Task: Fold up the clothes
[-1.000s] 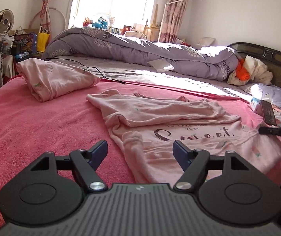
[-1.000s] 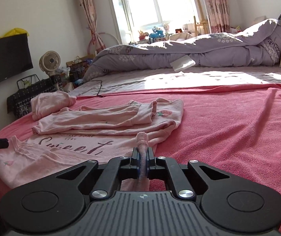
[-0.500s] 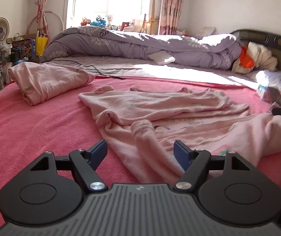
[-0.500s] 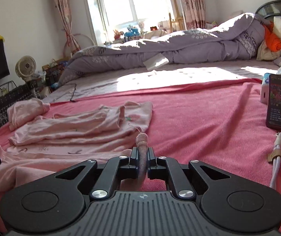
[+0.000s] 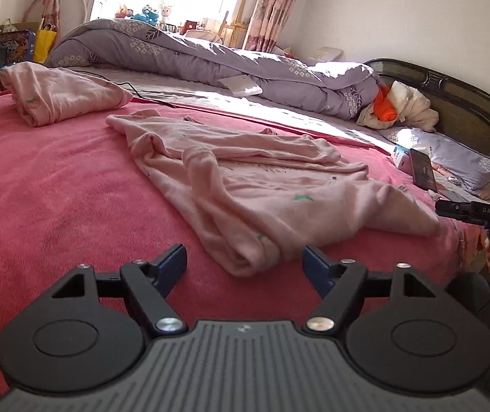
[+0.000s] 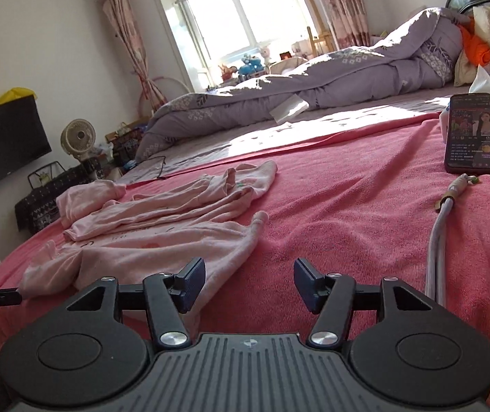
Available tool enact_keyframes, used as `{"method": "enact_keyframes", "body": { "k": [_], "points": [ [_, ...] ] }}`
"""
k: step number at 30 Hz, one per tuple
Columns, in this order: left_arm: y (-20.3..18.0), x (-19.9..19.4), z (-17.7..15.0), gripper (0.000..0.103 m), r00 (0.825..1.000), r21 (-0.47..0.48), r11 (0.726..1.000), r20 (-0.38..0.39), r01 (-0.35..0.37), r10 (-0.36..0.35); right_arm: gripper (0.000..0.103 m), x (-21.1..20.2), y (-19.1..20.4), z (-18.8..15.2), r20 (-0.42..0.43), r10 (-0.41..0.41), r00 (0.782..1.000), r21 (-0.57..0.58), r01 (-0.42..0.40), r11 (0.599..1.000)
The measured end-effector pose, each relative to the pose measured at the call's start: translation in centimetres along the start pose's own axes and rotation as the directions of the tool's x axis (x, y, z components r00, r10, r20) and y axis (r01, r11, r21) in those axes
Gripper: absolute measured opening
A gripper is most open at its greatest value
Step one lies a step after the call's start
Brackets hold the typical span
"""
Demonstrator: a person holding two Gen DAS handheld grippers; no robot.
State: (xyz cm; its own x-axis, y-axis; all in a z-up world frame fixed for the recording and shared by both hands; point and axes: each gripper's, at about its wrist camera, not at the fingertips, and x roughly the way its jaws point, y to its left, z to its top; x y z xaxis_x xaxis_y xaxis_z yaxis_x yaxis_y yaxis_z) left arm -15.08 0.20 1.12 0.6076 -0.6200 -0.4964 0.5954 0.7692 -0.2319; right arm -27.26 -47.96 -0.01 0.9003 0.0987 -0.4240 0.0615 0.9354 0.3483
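A pale pink top (image 5: 252, 185) lies rumpled on the pink blanket (image 5: 56, 178), its near edge folded back over the printed front. My left gripper (image 5: 244, 267) is open and empty, just short of the top's near fold. My right gripper (image 6: 250, 283) is open and empty, beside the top's right edge (image 6: 162, 243). The right gripper's tip shows at the far right of the left wrist view (image 5: 464, 210). A folded pink garment (image 5: 56, 94) lies at the far left of the blanket.
A phone (image 6: 472, 134) and a cable (image 6: 440, 226) lie on the blanket to the right. A grey quilt (image 5: 210, 61) is piled along the far side of the bed. A headboard (image 5: 464, 103) and pillows stand at the right. A fan (image 6: 77, 137) stands by the wall.
My right gripper opened and let go of the top's edge, which now lies folded over the print. Both grippers drew back a little.
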Motion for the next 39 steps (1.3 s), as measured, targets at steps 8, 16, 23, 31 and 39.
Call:
{"method": "enact_keyframes", "body": {
  "k": [8, 16, 23, 31, 39],
  "points": [
    [-3.4, 1.9, 0.0, 0.046, 0.995, 0.131, 0.987, 0.064, -0.088, 0.080, 0.058, -0.2, 4.0, -2.5, -0.025, 0.052, 0.998, -0.106, -0.054, 0.993],
    [-2.4, 0.3, 1.7, 0.010, 0.983, -0.026, 0.987, 0.089, -0.156, 0.158, 0.023, 2.0, 6.2, -2.5, 0.001, 0.004, 1.000, -0.168, -0.003, 0.986],
    [-0.1, -2.6, 3.8, 0.008, 0.958, -0.040, 0.967, 0.136, -0.250, 0.253, 0.013, -1.5, 6.1, -0.8, 0.069, 0.068, 0.995, -0.144, -0.057, 0.988],
    [0.9, -1.2, -0.2, 0.015, 0.956, 0.014, 0.956, -0.012, -0.292, 0.292, 0.013, -0.2, 4.7, -3.9, -0.115, 0.004, 0.993, -0.182, -0.025, 0.983],
    [3.4, -5.2, 0.7, 0.014, 0.818, -0.015, 0.818, 0.004, -0.575, 0.576, 0.022, -2.6, 2.1, -2.3, -0.060, -0.119, 0.991, -0.182, 0.106, 0.978]
  ]
}}
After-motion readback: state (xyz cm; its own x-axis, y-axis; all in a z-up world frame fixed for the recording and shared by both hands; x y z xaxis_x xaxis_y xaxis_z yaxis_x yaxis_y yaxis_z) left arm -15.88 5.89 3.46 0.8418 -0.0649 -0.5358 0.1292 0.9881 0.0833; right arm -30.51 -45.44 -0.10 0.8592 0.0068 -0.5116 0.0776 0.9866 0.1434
